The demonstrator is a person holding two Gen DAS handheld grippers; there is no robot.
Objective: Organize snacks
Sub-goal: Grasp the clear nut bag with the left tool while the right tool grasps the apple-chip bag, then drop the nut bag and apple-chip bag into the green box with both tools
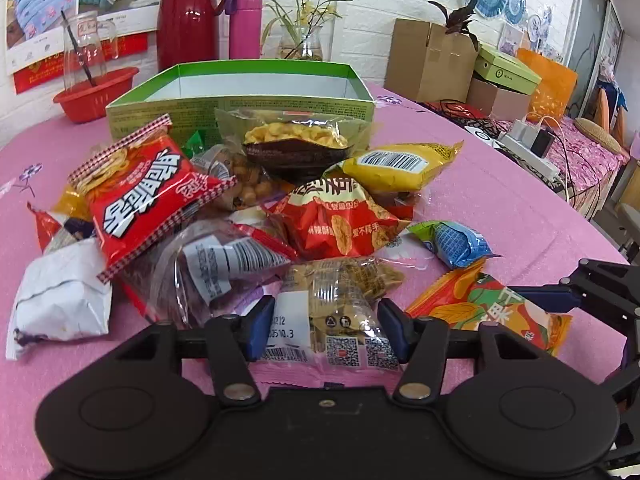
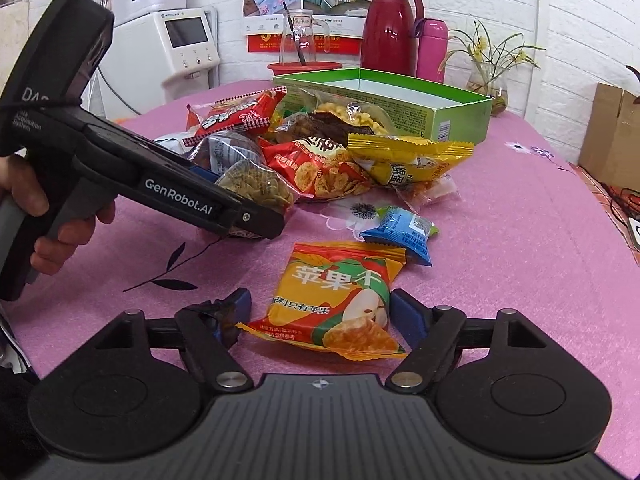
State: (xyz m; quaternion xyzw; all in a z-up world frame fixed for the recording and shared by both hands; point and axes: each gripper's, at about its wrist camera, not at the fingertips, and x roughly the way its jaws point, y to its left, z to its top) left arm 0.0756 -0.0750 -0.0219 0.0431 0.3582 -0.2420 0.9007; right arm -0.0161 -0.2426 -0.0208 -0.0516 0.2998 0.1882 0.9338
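Observation:
A pile of snack packets lies on the pink tablecloth in front of an open green box (image 1: pixel 240 108). My left gripper (image 1: pixel 326 316) is shut on a clear packet of seeds (image 1: pixel 340 288) at the near edge of the pile, with a blue pad pressing on each side. In the right wrist view the left gripper (image 2: pixel 256 220) reaches in from the left, gripped by a hand, onto the same seed packet (image 2: pixel 260 192). My right gripper (image 2: pixel 320 308) stands open, with an orange apple-chip packet (image 2: pixel 340 292) lying flat on the cloth between its fingers.
The pile holds a red noodle packet (image 1: pixel 148 196), a red crisp packet (image 1: pixel 340 216), a yellow packet (image 1: pixel 400 164) and a small blue packet (image 2: pixel 404 236). Behind the box stand a red thermos (image 1: pixel 188 16), pink bottle (image 1: pixel 244 24), red basin (image 1: pixel 96 92) and vase. Cardboard boxes (image 1: pixel 432 60) sit far right.

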